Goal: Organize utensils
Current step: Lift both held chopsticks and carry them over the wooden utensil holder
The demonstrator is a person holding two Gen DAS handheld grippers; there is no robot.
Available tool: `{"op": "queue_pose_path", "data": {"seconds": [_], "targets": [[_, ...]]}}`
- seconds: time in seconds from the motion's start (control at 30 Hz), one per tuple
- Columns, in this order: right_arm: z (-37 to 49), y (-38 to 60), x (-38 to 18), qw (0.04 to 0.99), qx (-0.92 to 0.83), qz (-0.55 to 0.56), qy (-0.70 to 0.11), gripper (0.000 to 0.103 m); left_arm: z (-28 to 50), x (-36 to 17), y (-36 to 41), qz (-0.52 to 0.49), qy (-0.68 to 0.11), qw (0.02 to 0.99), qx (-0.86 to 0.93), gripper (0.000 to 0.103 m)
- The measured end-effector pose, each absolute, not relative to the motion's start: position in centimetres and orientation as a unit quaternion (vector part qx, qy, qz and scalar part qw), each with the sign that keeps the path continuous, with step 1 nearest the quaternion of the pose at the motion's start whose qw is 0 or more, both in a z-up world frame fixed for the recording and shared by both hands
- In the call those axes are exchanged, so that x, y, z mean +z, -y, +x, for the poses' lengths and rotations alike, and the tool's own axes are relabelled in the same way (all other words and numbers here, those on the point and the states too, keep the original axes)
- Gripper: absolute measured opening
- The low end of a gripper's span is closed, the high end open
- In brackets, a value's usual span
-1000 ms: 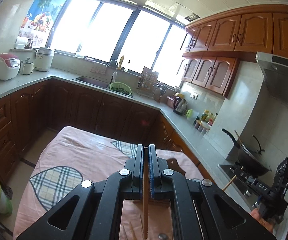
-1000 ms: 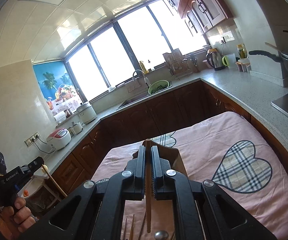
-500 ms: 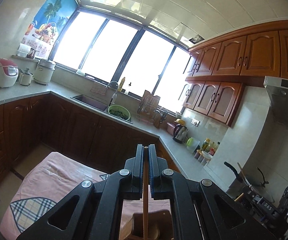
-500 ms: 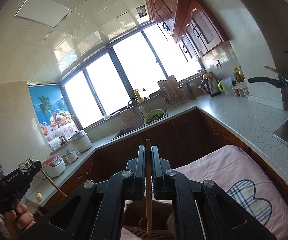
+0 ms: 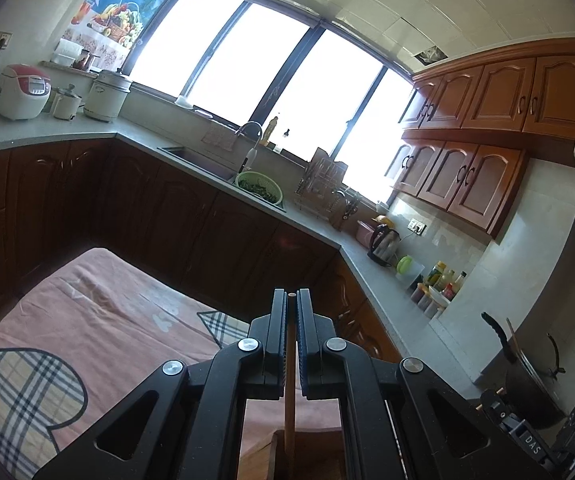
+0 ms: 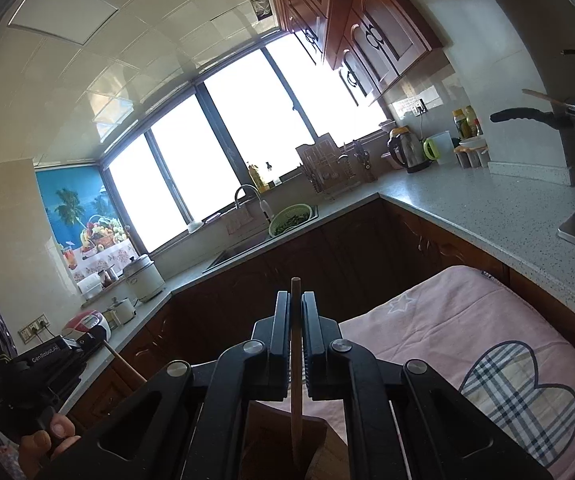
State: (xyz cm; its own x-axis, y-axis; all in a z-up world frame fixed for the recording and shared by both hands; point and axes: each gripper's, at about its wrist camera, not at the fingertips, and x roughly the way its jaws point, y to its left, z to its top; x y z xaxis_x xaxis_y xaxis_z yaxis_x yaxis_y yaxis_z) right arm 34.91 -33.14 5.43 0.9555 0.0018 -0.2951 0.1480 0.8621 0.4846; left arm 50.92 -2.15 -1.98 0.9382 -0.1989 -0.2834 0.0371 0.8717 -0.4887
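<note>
A kitchen with dark lower cabinets (image 5: 191, 220) and a grey L-shaped countertop (image 6: 487, 216) wraps round a table under a pink tablecloth (image 5: 119, 320) with plaid hearts. On the countertop stand a rice cooker (image 5: 21, 92), a kettle (image 6: 407, 152) and a green colander (image 5: 258, 187) at the sink's edge. The left gripper (image 5: 291, 320) pinches an upright wooden chopstick (image 5: 290, 380) over a wooden holder (image 5: 299, 456); the right gripper (image 6: 296, 320) pinches another chopstick (image 6: 296, 368) above the holder's dark opening.

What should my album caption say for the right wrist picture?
Right gripper pinching a thin wooden chopstick above a brown wooden holder.
</note>
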Motion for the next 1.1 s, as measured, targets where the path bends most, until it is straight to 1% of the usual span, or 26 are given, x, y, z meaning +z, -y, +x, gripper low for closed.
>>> {"op": "queue_pose_path", "data": {"seconds": [0.2,0.37,0.63,0.7,0.77,0.8,0.83,0.87,0.93,0.97,1.0,1.03,1.07,1.1], "targets": [[35.0,33.0,2.8,0.953,-0.046,0.27,-0.131,0.005,53.3,-3.4,3.2,-0.255,-0.18,0.948,-0.064,0.003],[35.7,32.8,1.6,0.951,-0.046,0.271,-0.141,0.005,51.8,-1.9,2.5,-0.238,-0.183,0.951,-0.075,0.003],[36.1,33.4,1.8,0.949,-0.043,0.27,-0.158,0.006,50.6,-1.0,0.9,-0.231,-0.196,0.949,-0.086,0.004],[36.2,33.4,1.9,0.947,-0.041,0.271,-0.164,0.009,50.3,-0.9,0.9,-0.231,-0.2,0.948,-0.088,0.004],[36.2,33.3,1.9,0.947,-0.04,0.272,-0.168,0.01,50.1,-0.8,0.9,-0.23,-0.202,0.948,-0.087,0.005],[36.2,33.3,1.9,0.946,-0.04,0.272,-0.169,0.01,50.0,-0.7,0.8,-0.23,-0.204,0.948,-0.086,0.009],[36.2,33.3,2.0,0.946,-0.04,0.273,-0.17,0.01,49.9,-0.6,0.8,-0.231,-0.204,0.947,-0.086,0.018],[36.2,33.3,2.0,0.945,-0.039,0.275,-0.172,0.011,49.8,-0.5,0.6,-0.233,-0.203,0.947,-0.083,0.022],[36.2,33.4,2.1,0.943,-0.038,0.278,-0.178,0.022,49.2,-0.1,0.4,-0.234,-0.196,0.949,-0.078,0.029],[36.2,33.4,2.1,0.942,-0.039,0.28,-0.18,0.041,49.0,0.0,0.4,-0.234,-0.196,0.949,-0.079,0.031],[36.1,33.5,2.1,0.941,-0.037,0.283,-0.18,0.065,48.8,0.1,0.3,-0.234,-0.195,0.949,-0.083,0.038],[35.9,33.6,2.2,0.941,-0.034,0.287,-0.177,0.072,48.4,0.2,0.2,-0.233,-0.196,0.949,-0.085,0.046],[35.6,33.6,2.4,0.941,-0.033,0.29,-0.173,0.076,48.0,0.3,0.2,-0.232,-0.196,0.949,-0.084,0.05],[35.2,33.6,2.6,0.941,-0.032,0.291,-0.169,0.076,47.5,0.4,0.1,-0.231,-0.194,0.95,-0.085,0.058]]}}
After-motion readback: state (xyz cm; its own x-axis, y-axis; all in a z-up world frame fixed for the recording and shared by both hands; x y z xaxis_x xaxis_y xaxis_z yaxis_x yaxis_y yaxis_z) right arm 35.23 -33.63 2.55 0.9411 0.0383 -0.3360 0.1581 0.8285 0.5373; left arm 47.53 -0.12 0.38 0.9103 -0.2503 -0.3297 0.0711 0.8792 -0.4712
